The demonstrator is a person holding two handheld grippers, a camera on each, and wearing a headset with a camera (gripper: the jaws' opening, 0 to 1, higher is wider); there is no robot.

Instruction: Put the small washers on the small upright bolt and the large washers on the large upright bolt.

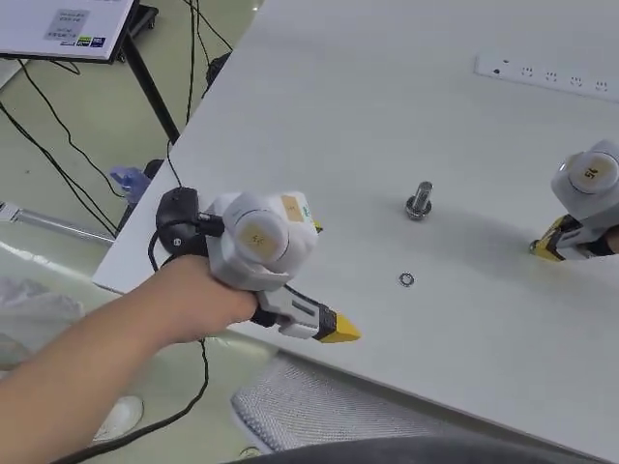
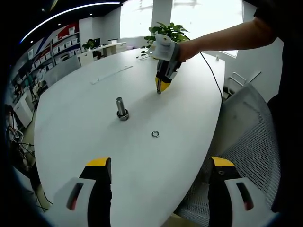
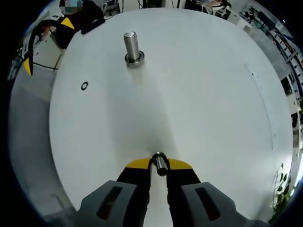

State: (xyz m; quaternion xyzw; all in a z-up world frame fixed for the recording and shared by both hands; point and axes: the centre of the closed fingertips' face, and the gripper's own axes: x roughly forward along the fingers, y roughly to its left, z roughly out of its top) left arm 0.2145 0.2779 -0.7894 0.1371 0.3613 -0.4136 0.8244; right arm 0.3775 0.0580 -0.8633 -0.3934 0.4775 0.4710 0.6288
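With the small bolt (image 3: 161,162) pinched in the right hand-held gripper (image 3: 159,165), the loose washer (image 1: 406,280) must likely be fetched by the spread left hand-held gripper (image 2: 160,165).

Bright even daylight, window glare, soft shadows, fisheye-warped edges

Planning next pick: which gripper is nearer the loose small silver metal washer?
Left. Left gripper hangs open beside the small silver washer; right gripper sits farther off on its other side.
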